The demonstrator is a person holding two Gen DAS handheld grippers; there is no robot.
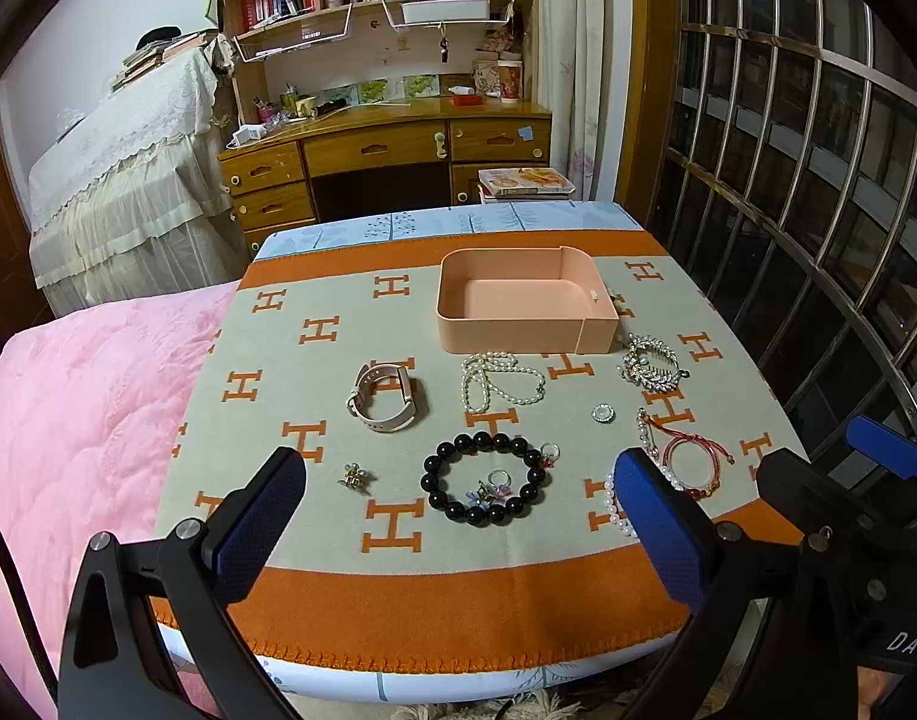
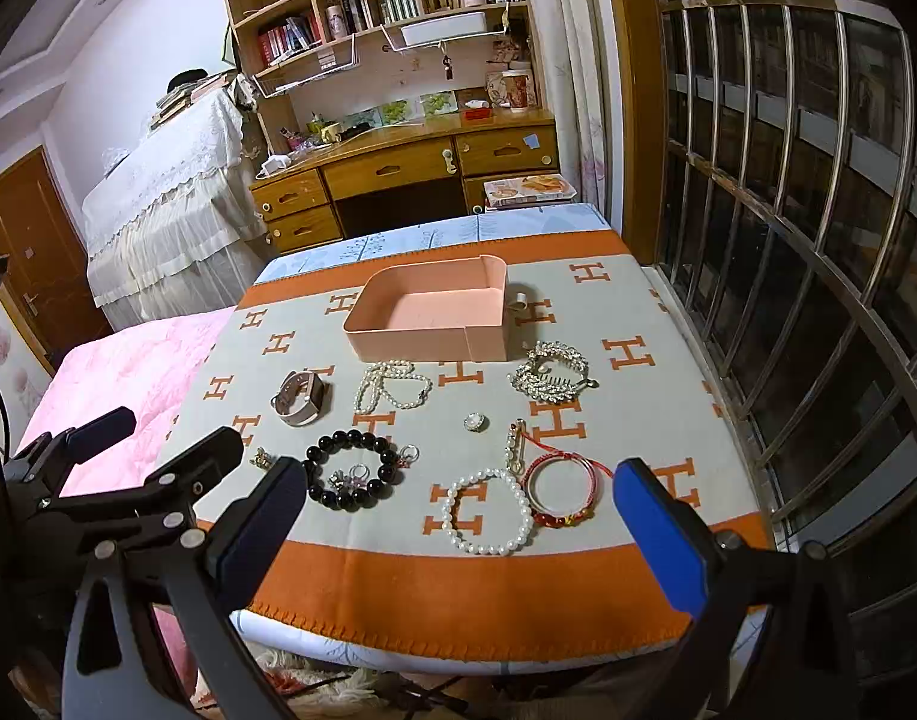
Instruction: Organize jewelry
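1. Left tongs (image 1: 458,516) are spread wide, holding nothing, above the surface's (image 1: 518,594) six-o'clock edge.
2. The black bead bracelet (image 1: 485,479) rings small charms; a careless grab could likely snag them.
3. The empty pink box (image 1: 524,300) waits at twelve o'clock.
4. Right tongs (image 2: 458,519) are wide apart, empty, near the pearl bracelet (image 2: 488,511), which touches the red cord bracelet (image 2: 563,489), risking tangles.

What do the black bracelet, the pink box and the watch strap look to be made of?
Black bead bracelet: glossy round beads with sharp highlights, polished stone or glass; cannot tell which. Pink box: thin, matte, flat walls with a seam near one corner, probably card or plastic. Watch strap: pale, smooth and bending in a loop, with holes, likely silicone or rubber.
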